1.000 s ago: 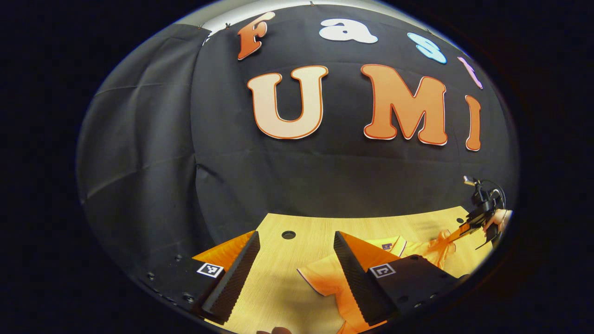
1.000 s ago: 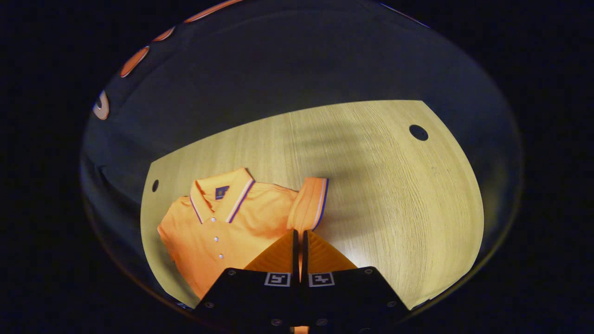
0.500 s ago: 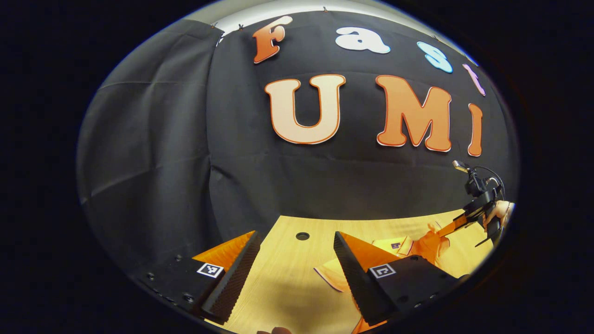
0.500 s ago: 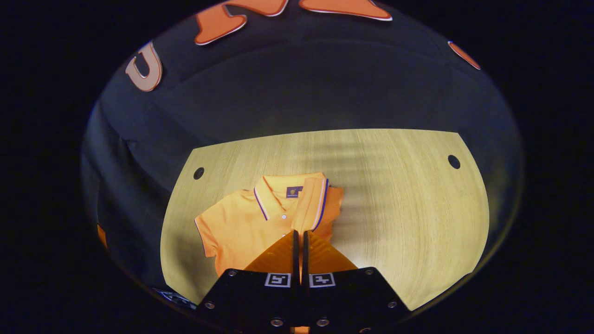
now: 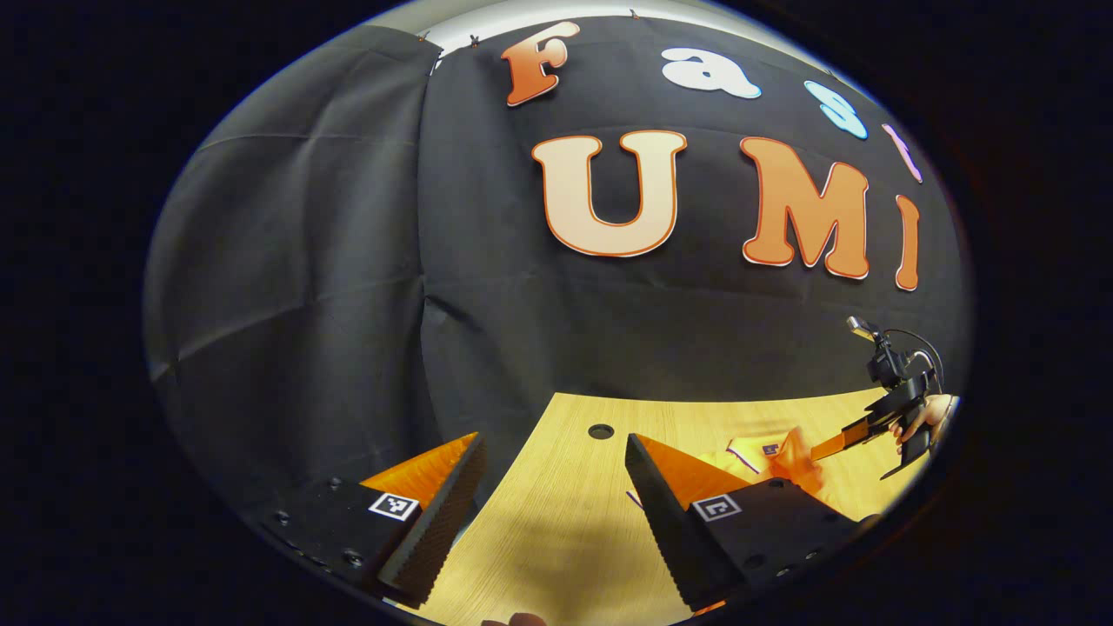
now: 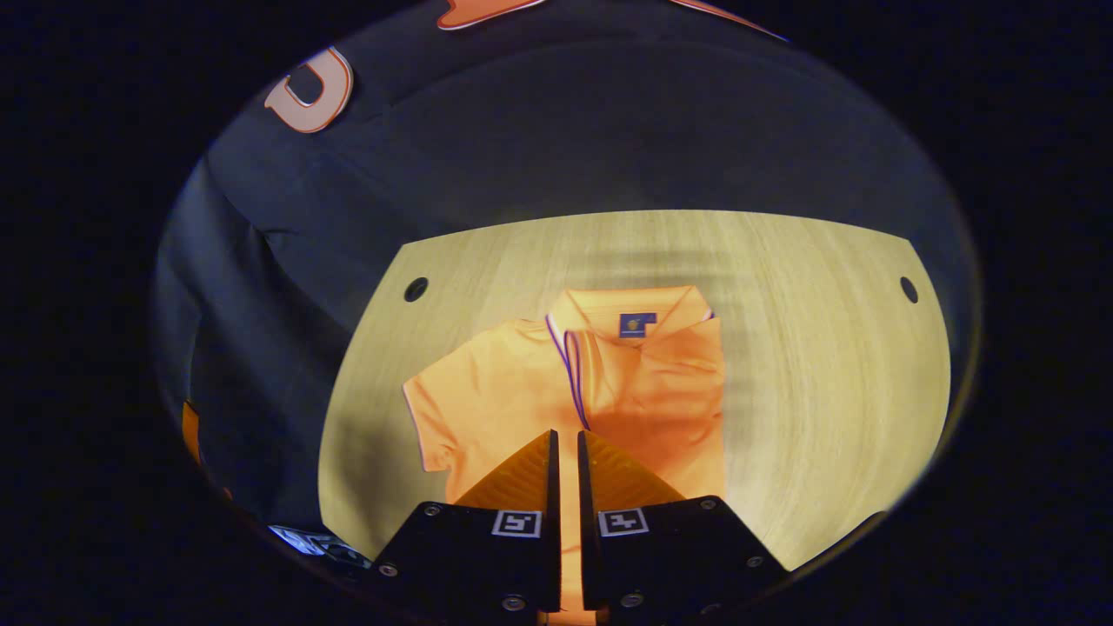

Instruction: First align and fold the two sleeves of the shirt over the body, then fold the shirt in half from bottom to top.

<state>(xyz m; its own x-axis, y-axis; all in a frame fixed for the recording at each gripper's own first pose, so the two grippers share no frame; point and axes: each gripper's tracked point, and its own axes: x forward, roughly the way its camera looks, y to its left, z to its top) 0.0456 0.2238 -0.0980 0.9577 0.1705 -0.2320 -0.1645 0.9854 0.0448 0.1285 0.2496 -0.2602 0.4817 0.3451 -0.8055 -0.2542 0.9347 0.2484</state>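
An orange polo shirt (image 6: 496,400) lies flat on the wooden table (image 6: 826,365), collar at the far end. Its right sleeve (image 6: 661,374) is folded across the chest, and the striped cuff runs down into my right gripper (image 6: 565,435). That gripper is shut on the sleeve, with cloth showing in the thin slit between its fingers. The other sleeve (image 6: 426,426) lies spread at the left. In the left gripper view, my left gripper (image 5: 553,442) hangs open over bare table. The shirt (image 5: 756,452) lies off to its right, where the right gripper (image 5: 826,448) holds up cloth.
The table has round holes near its far corners (image 6: 416,289) (image 6: 909,289), one also seen as a hole (image 5: 600,430) ahead of the left gripper. Black cloth walls close the booth behind the table. A hand (image 5: 930,409) holds the right gripper.
My right gripper carried the sleeve leftward over the shirt's chest and lowered it. The slit between its fingers looks slightly wider. The left gripper stayed open and drifted away from the shirt.
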